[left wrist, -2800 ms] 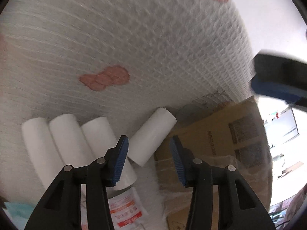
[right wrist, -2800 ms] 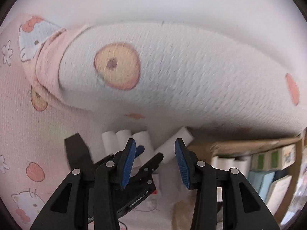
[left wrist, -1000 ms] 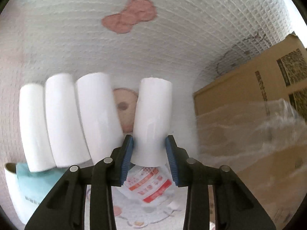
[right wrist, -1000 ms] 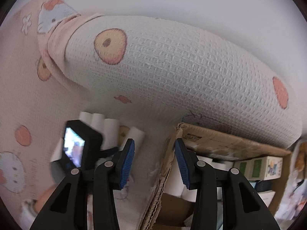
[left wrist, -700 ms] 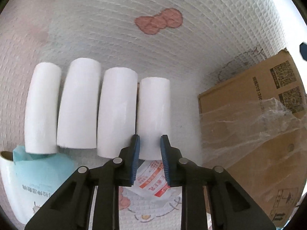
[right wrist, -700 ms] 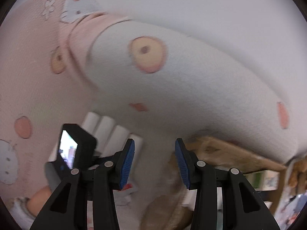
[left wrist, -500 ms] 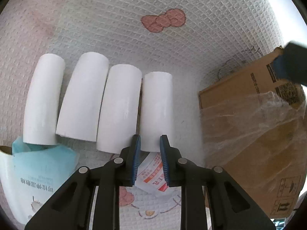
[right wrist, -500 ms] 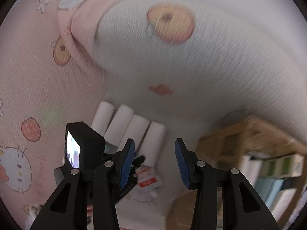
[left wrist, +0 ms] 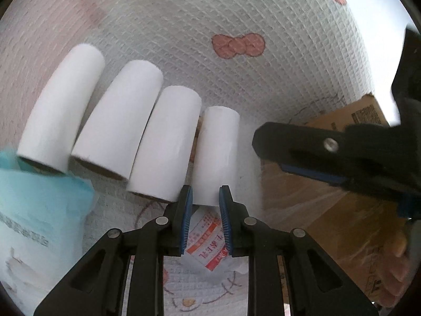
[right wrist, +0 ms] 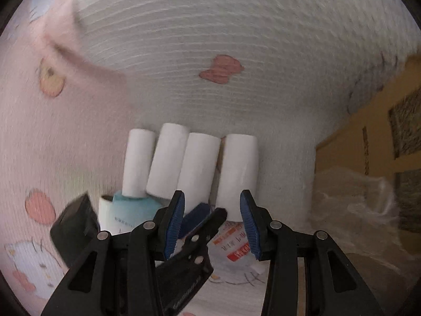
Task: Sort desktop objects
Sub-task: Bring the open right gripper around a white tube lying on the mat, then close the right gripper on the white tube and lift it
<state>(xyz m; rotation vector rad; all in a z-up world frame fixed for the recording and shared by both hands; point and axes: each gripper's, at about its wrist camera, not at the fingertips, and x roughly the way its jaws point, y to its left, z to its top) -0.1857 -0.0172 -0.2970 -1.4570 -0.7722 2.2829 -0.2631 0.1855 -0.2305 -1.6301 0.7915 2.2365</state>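
Note:
Several white paper rolls lie side by side on a white waffle blanket (left wrist: 263, 13); the rightmost roll (left wrist: 217, 155) also shows in the right wrist view (right wrist: 238, 168). My left gripper (left wrist: 205, 200) is open by a narrow gap, empty, just short of that roll's near end. My right gripper (right wrist: 211, 208) is open and empty above the same spot; one of its fingers (left wrist: 310, 152) crosses the left wrist view. The left gripper's fingers (right wrist: 202, 217) show between the right gripper's jaws.
A red and white sachet (left wrist: 208, 245) lies under the left gripper. A teal and white pack (left wrist: 34, 210) lies at the left. A cardboard box (left wrist: 342, 223) with plastic wrap stands at the right. A pink cartoon-print sheet (right wrist: 34, 131) covers the left.
My left gripper let go of the rightmost roll, which now lies parallel in the row, and drew back a little. My right gripper swung down and in over the rolls.

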